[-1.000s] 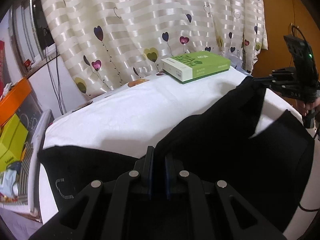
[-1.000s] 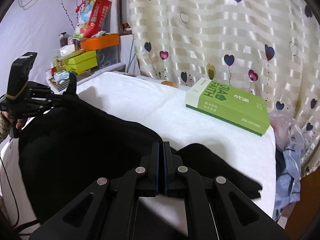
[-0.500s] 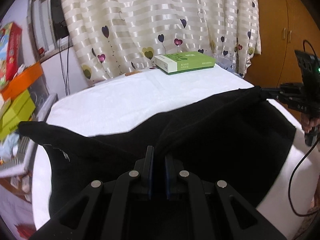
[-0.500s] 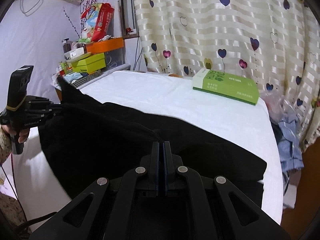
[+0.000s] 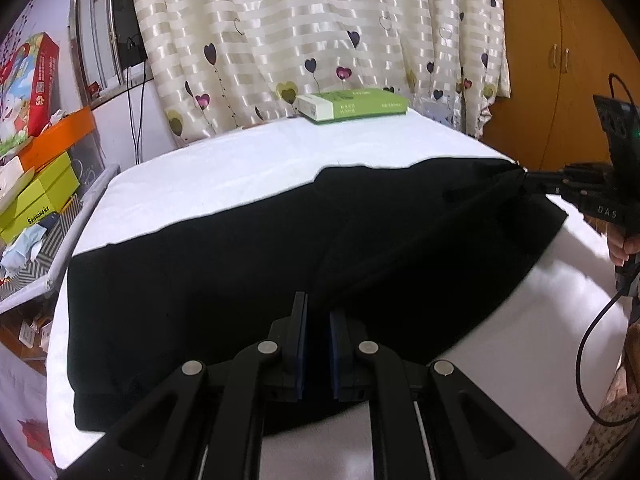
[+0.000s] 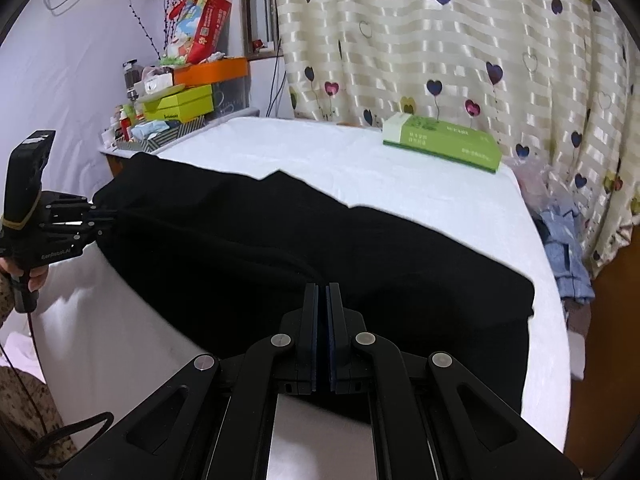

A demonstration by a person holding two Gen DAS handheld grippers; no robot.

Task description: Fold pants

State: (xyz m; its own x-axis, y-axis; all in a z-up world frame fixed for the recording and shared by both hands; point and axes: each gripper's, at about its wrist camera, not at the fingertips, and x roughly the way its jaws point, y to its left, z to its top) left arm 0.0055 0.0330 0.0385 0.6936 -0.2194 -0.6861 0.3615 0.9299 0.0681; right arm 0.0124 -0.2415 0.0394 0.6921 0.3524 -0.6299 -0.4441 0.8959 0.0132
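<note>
Since half a second ago the single pair of black fabric pants (image 5: 248,264) has been drawn out wider and flatter across the white-covered table (image 5: 224,176), and its far edge now lies lower on the cloth. Nearest in the left wrist view, the left gripper (image 5: 318,322) has its two fingers clamped on the near edge of the pants, dark cloth filling the narrow gap between them. In the right wrist view the right gripper (image 6: 322,304) has its two fingers pressed nearly together on the same garment's near edge. Each gripper appears in the other's view, at an end of the pants. Farther back, one flat green and white cardboard box (image 6: 442,142) rests on the table's far side. Behind it hangs one cream striped curtain with heart prints (image 6: 460,40).
</note>
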